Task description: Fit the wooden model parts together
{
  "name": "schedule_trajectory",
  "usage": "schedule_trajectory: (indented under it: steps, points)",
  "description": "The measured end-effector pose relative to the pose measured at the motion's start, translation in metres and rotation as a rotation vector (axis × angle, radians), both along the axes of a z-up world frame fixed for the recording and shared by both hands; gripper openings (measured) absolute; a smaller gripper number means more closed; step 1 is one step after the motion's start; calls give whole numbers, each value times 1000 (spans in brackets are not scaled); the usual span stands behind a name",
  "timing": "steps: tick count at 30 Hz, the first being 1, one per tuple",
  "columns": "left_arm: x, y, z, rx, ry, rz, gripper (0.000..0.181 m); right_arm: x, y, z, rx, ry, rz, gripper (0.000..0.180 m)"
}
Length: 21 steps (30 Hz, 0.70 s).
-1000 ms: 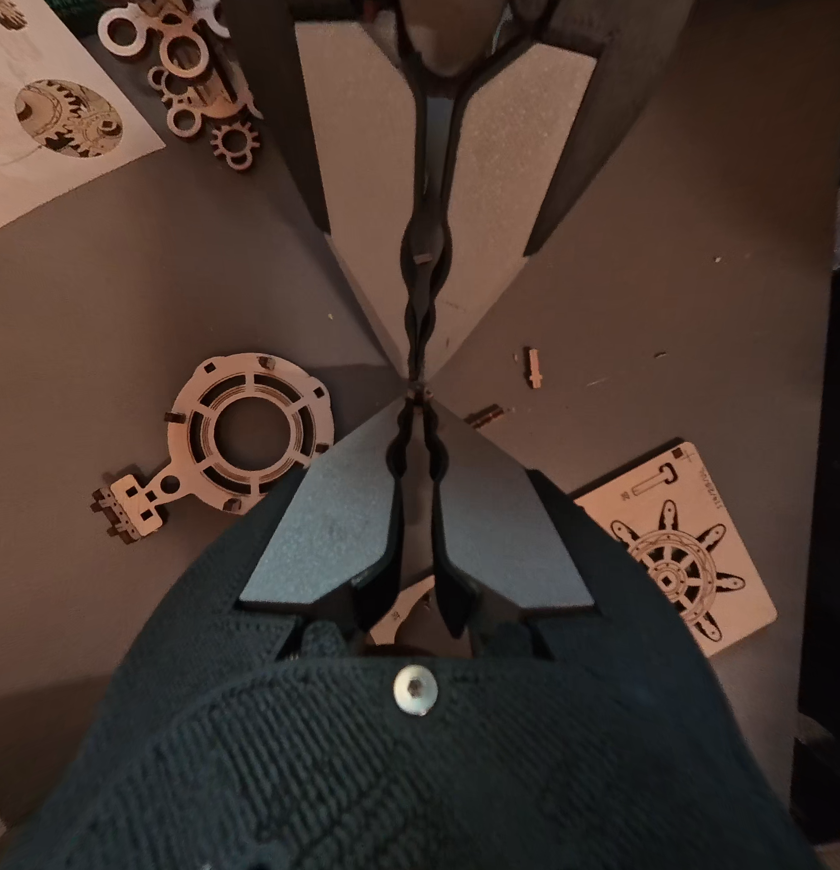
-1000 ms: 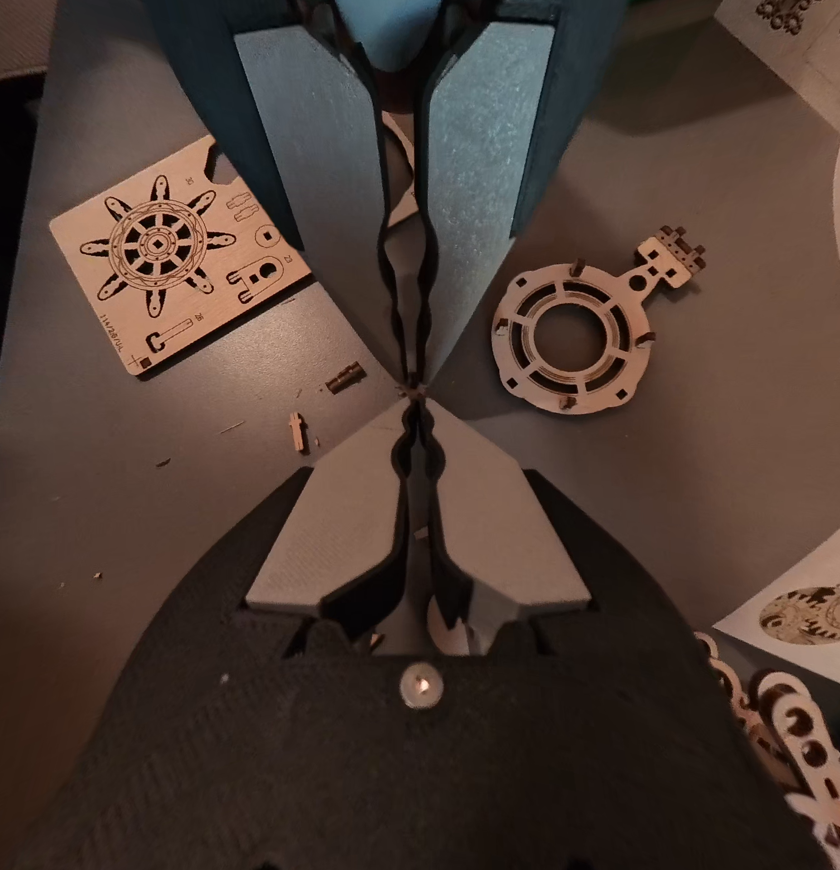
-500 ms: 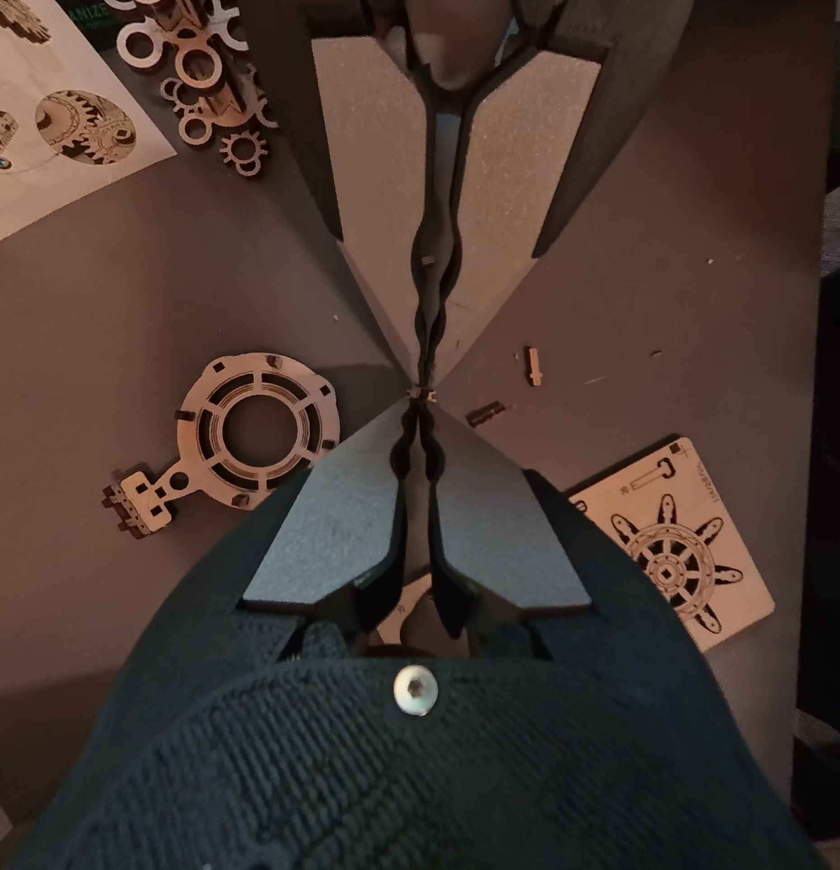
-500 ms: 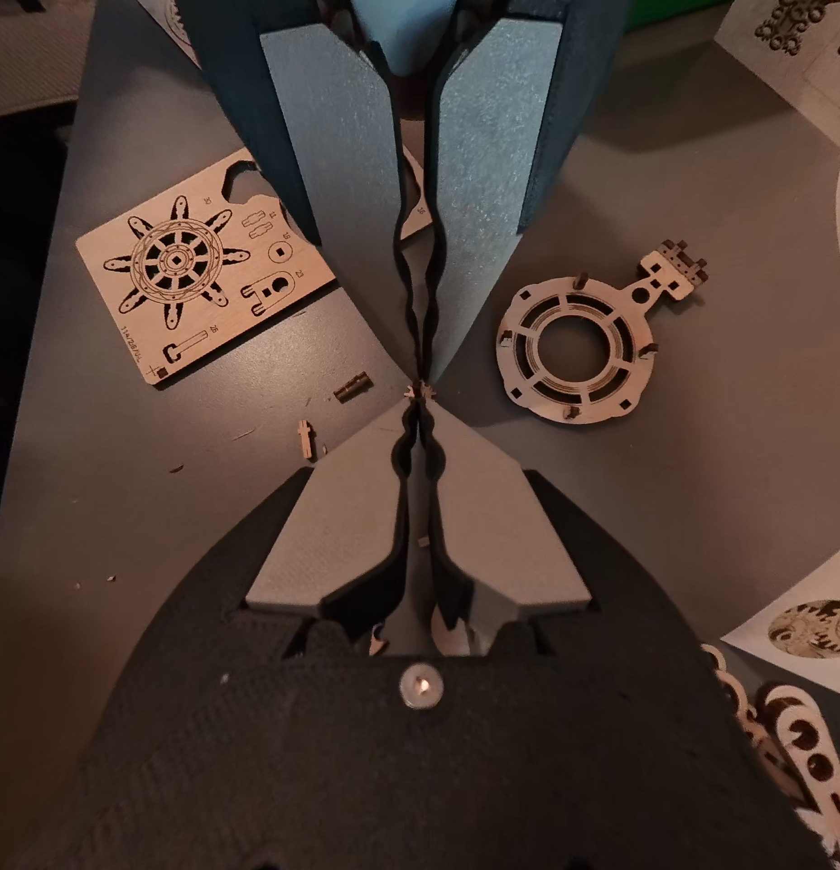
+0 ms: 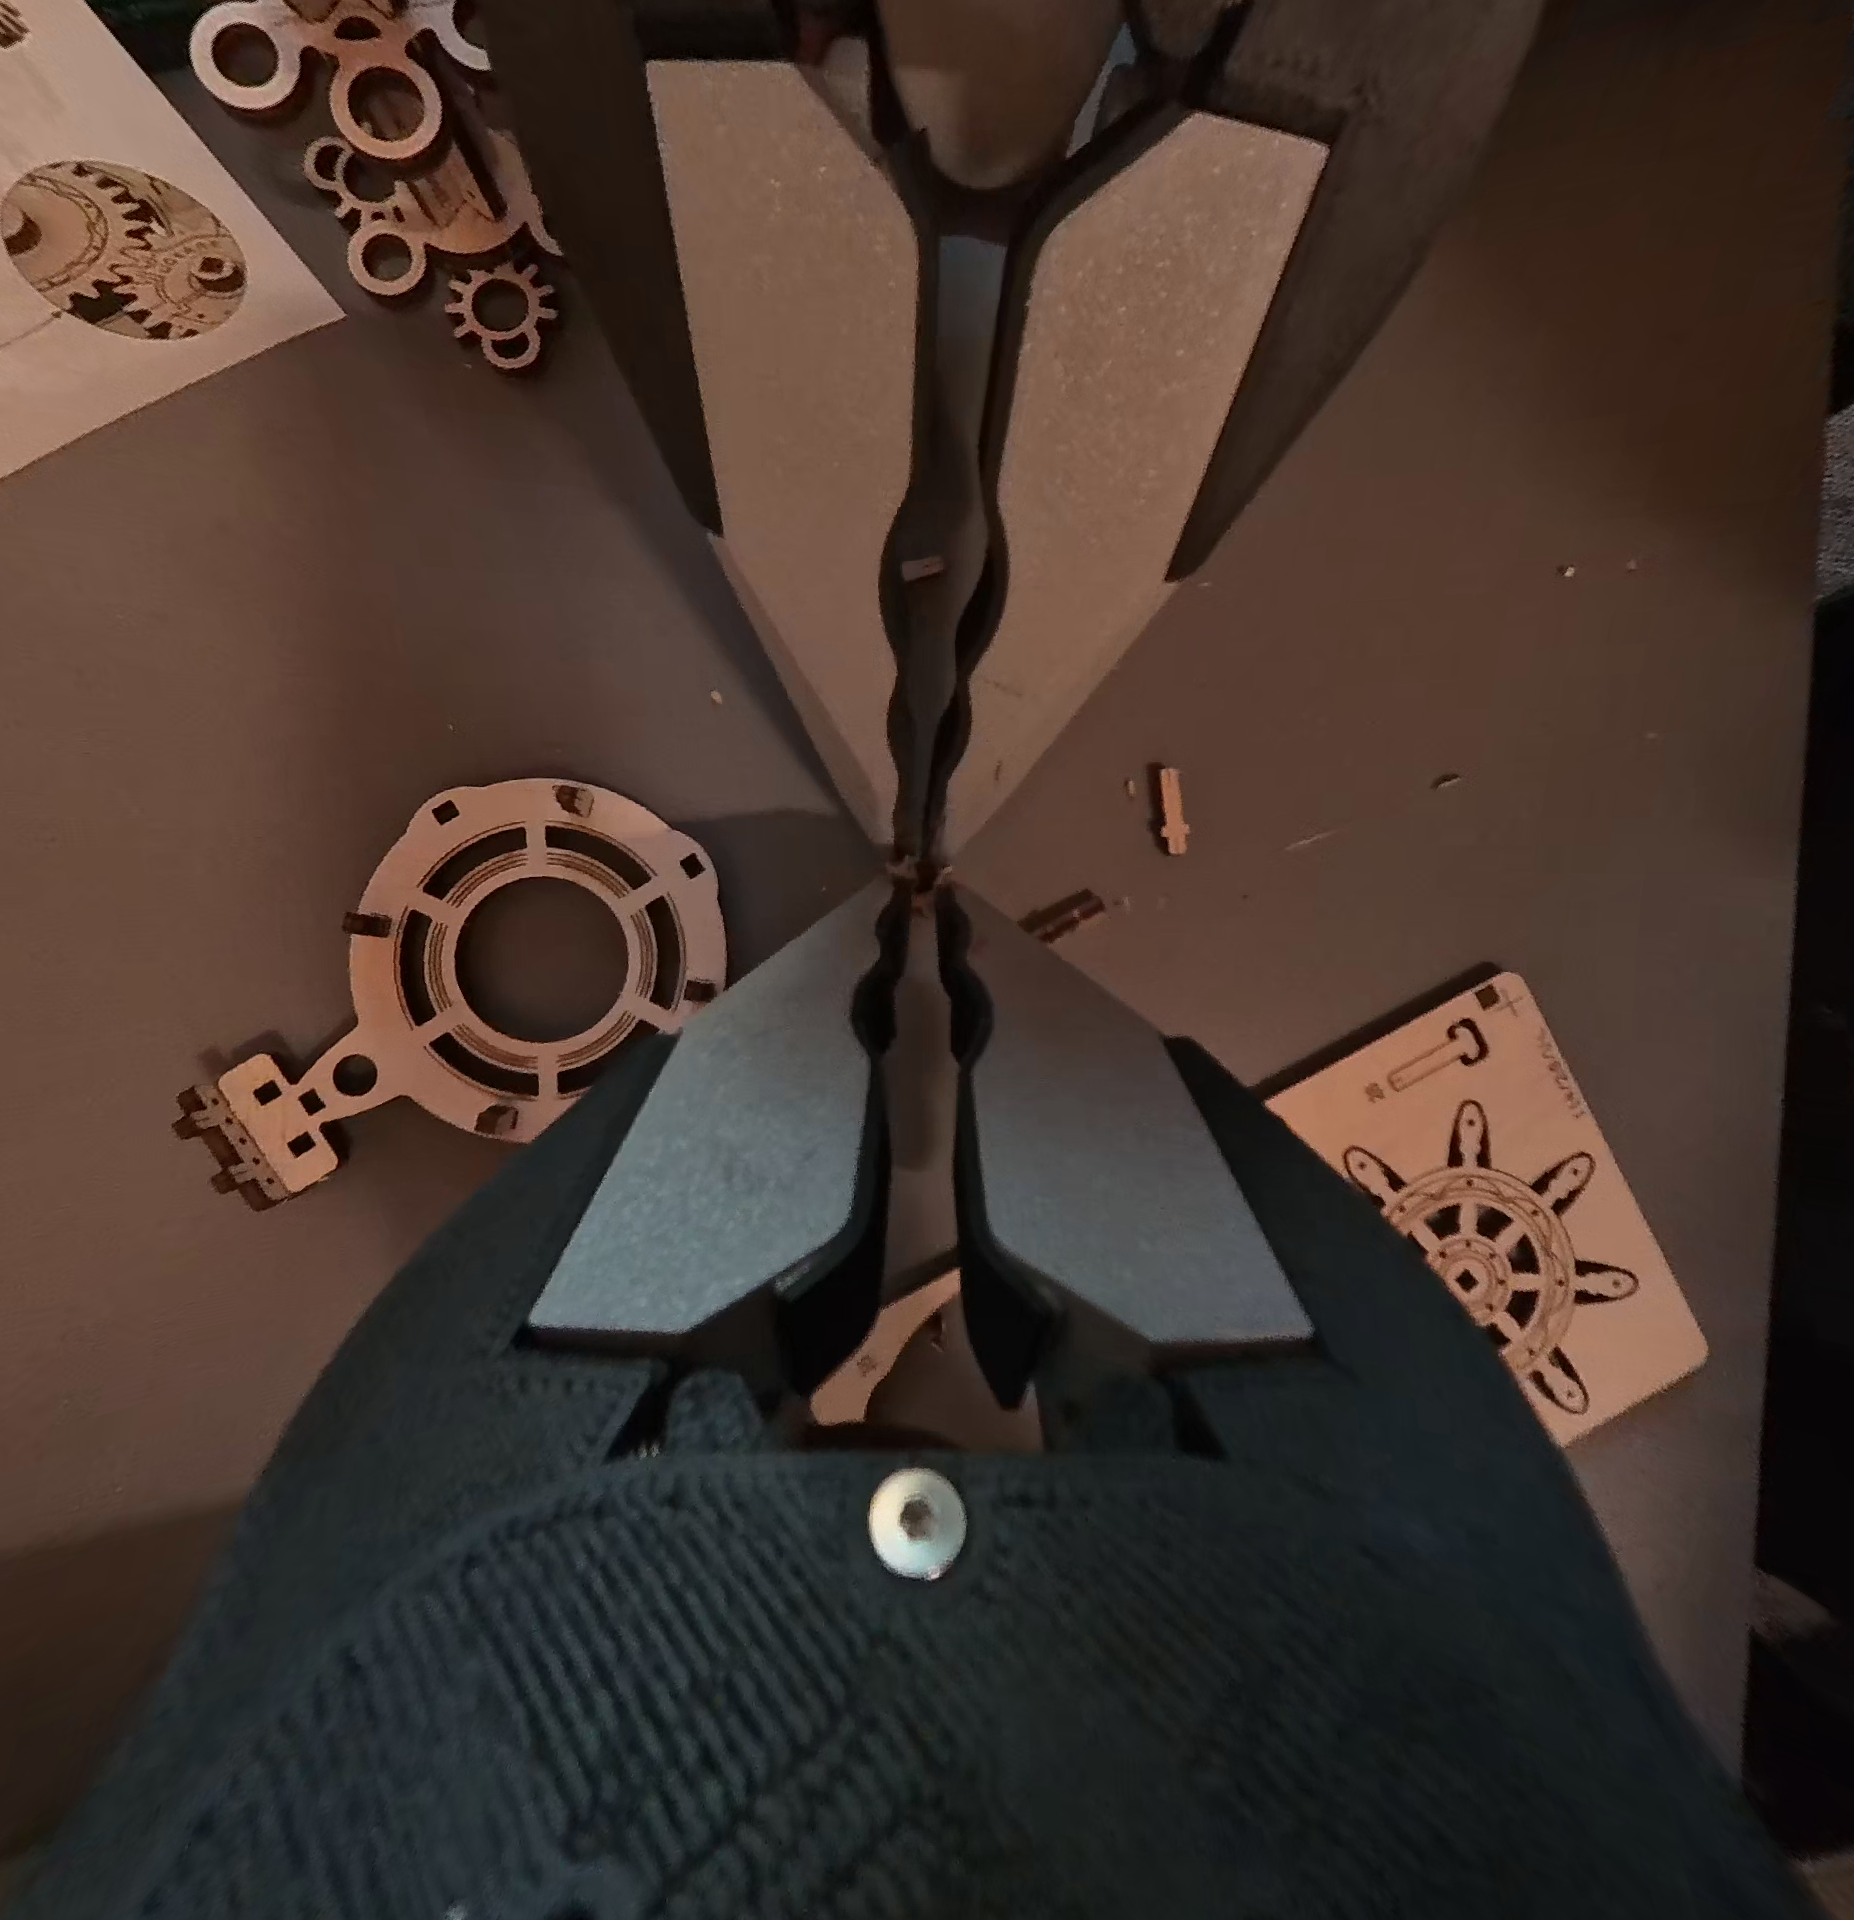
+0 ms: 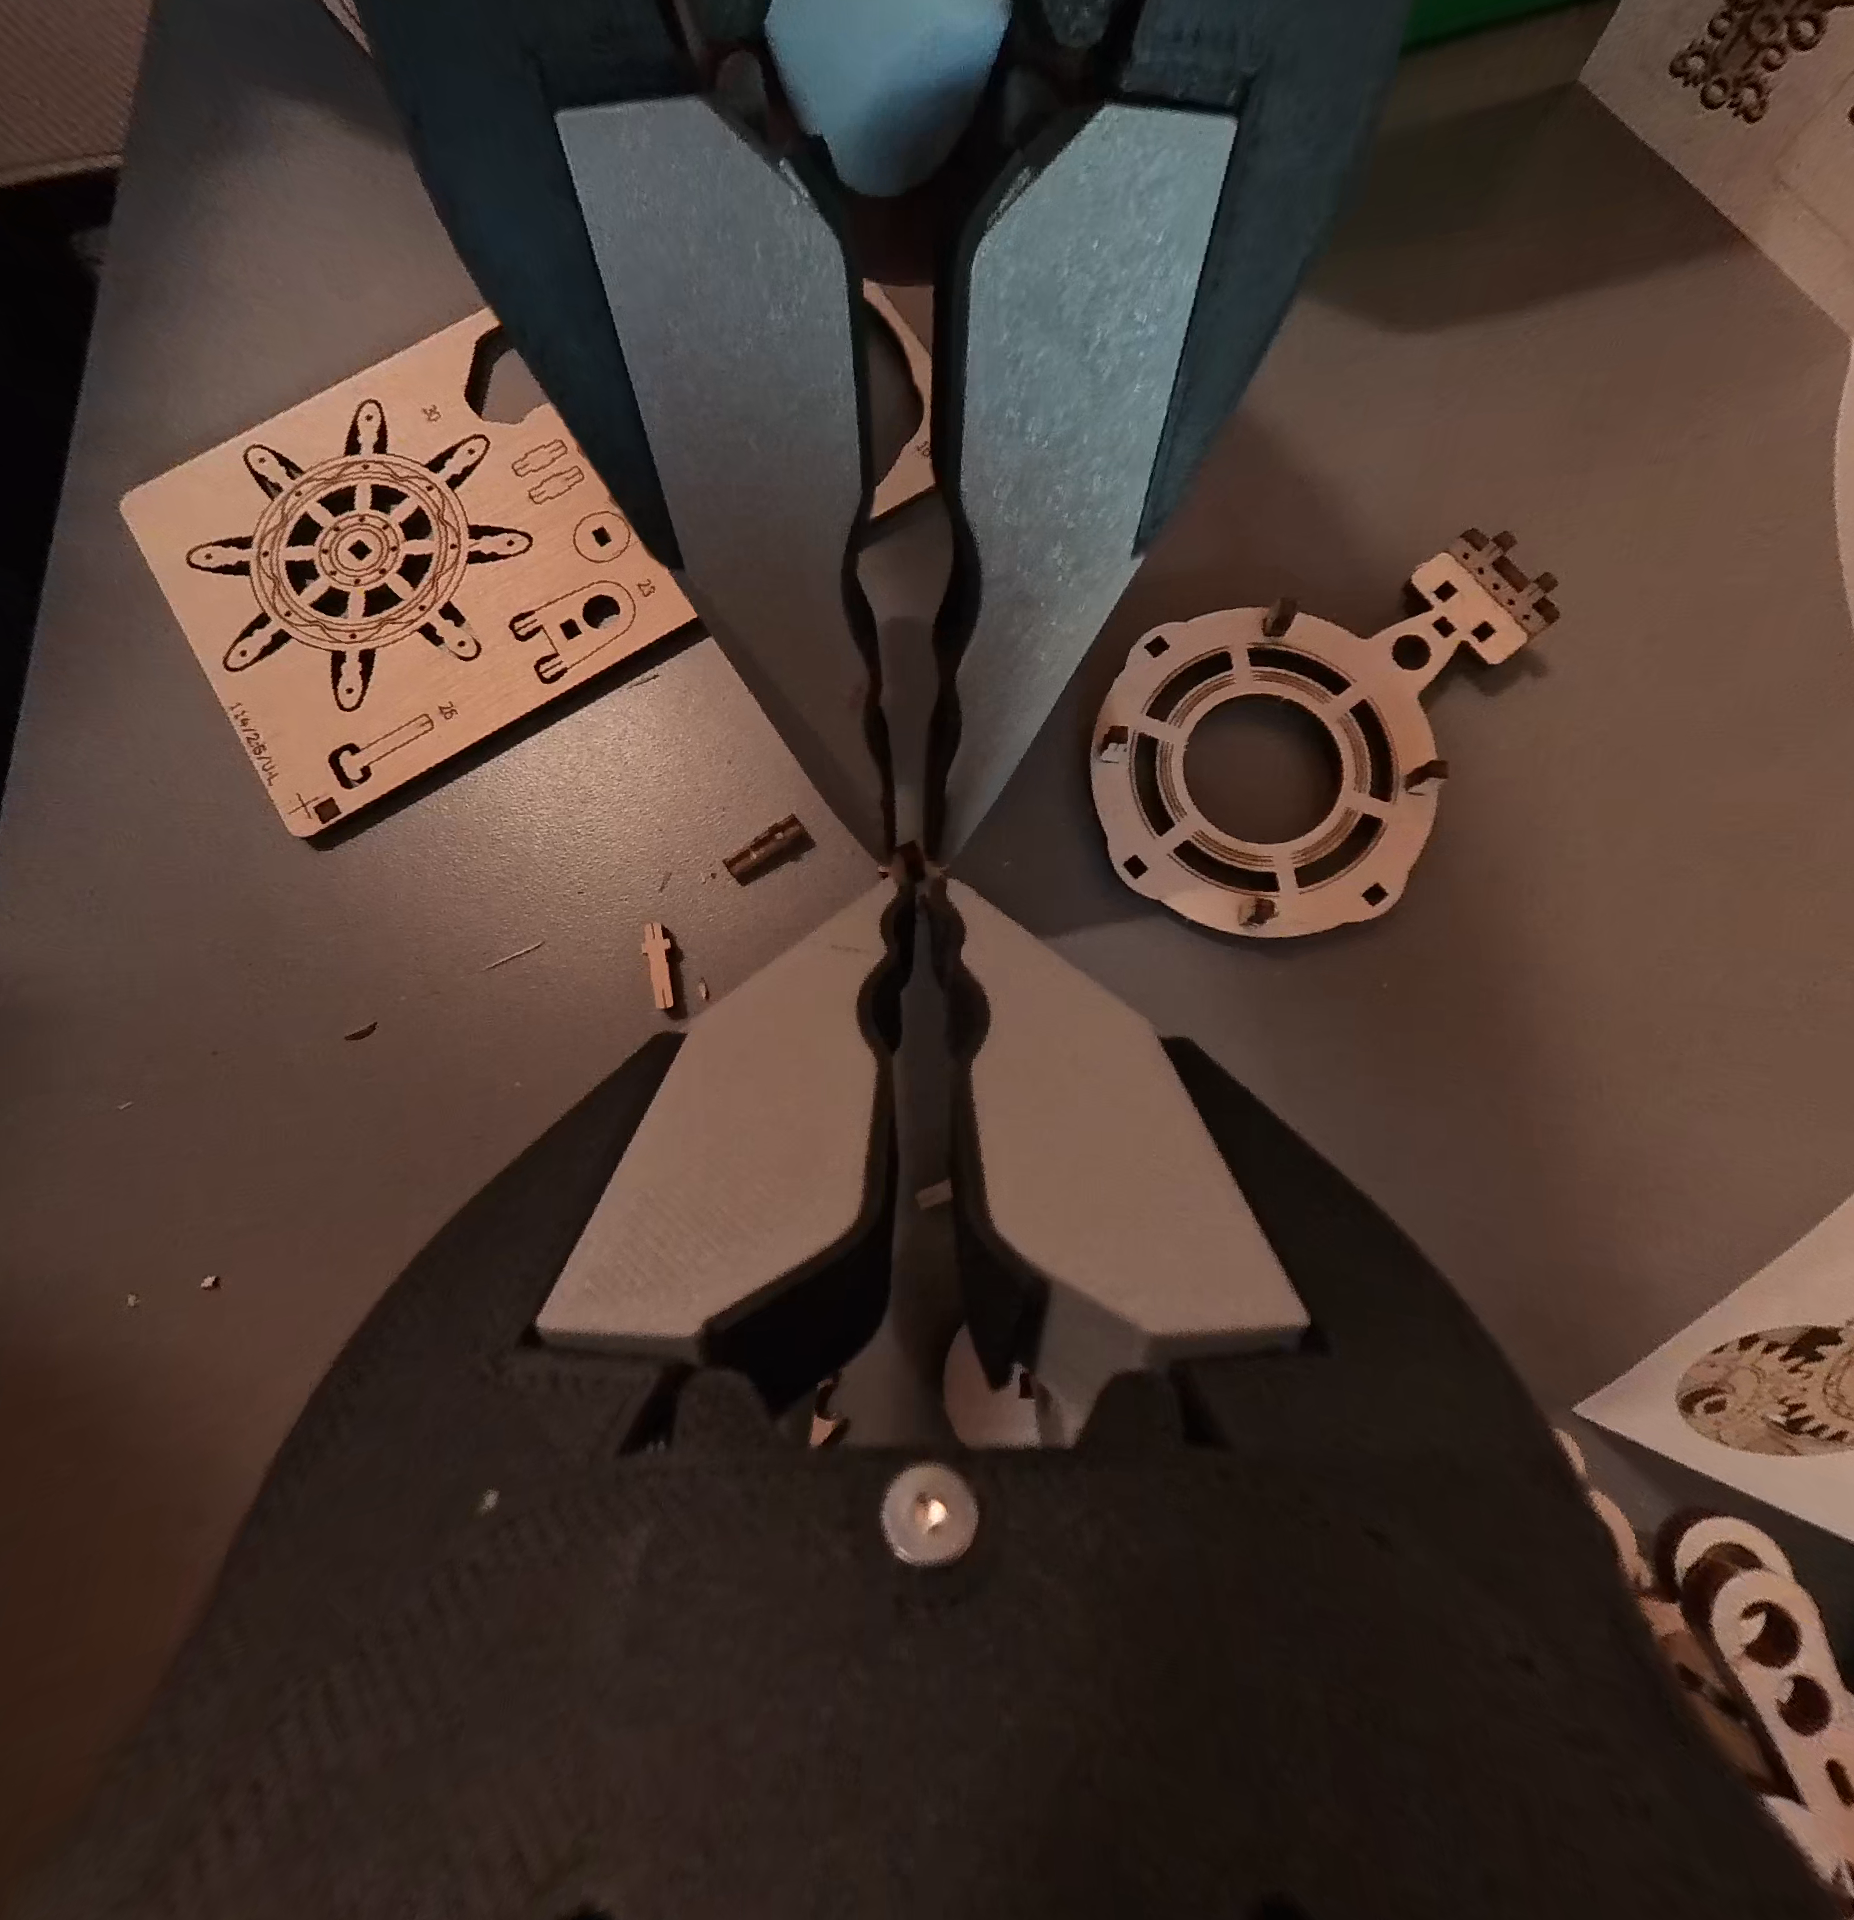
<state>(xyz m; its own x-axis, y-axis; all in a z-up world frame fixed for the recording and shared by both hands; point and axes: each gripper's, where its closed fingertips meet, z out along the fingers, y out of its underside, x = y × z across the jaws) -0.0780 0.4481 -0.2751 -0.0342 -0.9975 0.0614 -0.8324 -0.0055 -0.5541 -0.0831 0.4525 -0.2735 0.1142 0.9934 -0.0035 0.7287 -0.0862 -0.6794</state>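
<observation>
Left hand-held gripper (image 5: 918,899) and right hand-held gripper (image 6: 912,894) meet tip to tip, both pinched narrow on one tiny wooden piece (image 5: 915,871). Ring part (image 5: 533,951) lies on the worktop (image 5: 227,644) at 9 o'clock of the tips in the left wrist view.

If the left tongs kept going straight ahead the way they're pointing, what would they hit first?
The right tongs. The left tongs point tip to tip at them, both pinching a tiny wooden piece between them, so that piece and the opposing tips block the way.
</observation>
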Motion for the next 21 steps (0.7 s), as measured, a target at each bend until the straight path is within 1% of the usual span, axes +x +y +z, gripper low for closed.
schedule_trajectory:
  steps: [8,15,17,21]
  points:
    - [0,-1,-1,-6,4,-10,1,-1,-2,0,28,-12,25,0]
    - [0,-1,0,-22,7,-6,1,-1,-2,0,14,-18,24,0]
    - [0,-2,0,-30,7,-4,4,-1,-2,0,14,-17,22,0]
    - [-1,-1,1,-23,3,0,4,-1,-2,1,12,-11,23,0]
